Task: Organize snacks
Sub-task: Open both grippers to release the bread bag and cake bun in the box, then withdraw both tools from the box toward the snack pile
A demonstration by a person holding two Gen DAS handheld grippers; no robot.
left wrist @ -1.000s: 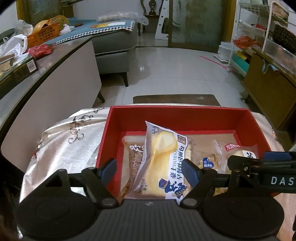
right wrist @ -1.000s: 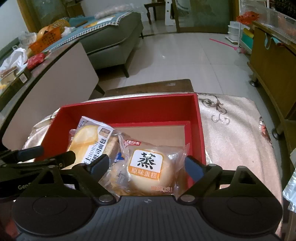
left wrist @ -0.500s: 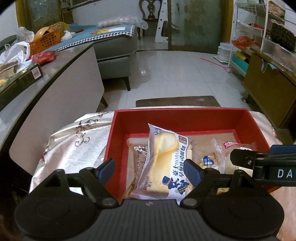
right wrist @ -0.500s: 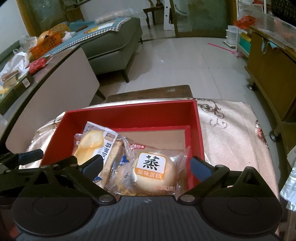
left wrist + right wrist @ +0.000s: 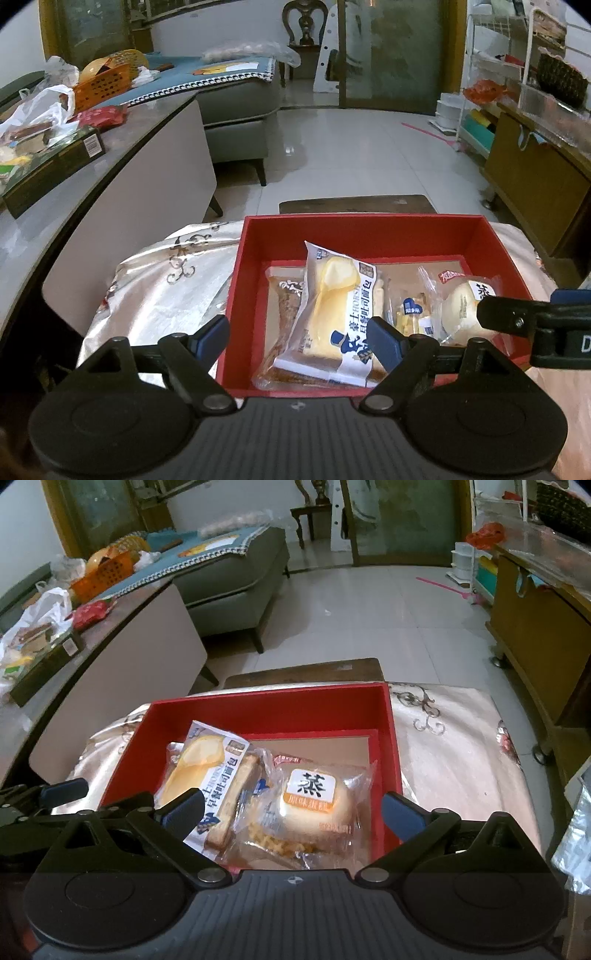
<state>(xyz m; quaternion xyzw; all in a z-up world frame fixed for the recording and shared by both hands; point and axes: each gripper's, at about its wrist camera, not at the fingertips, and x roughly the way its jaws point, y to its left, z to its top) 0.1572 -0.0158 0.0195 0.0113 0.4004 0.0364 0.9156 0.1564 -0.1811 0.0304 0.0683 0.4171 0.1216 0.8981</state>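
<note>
A red box [image 5: 369, 229] stands on a silver patterned cloth and holds several wrapped snacks. A yellow toast-bread packet [image 5: 332, 310] leans over a brown snack bar [image 5: 288, 306]. To its right lie small blue-labelled packets [image 5: 410, 314] and a round steamed-cake packet [image 5: 461, 306]. My left gripper [image 5: 297, 338] hovers open above the box's near edge, and its pads do not touch the toast packet. My right gripper [image 5: 291, 810] stands wide open above the steamed cake [image 5: 317, 801] and the toast packet [image 5: 210, 771], clear of both. One right finger [image 5: 517, 317] reaches in from the right in the left wrist view.
The cloth [image 5: 454, 738] covers a small table with bare room right of the red box [image 5: 266, 705]. A long counter [image 5: 110, 155] with bags and an orange basket [image 5: 99, 85] runs along the left. A grey sofa [image 5: 236, 110] stands beyond it, and a wooden cabinet [image 5: 535, 192] on the right.
Both grippers have drawn back and up from the box, so more of the box and room shows. Both pairs of jaws stand wider, and the packets stay in the box.
</note>
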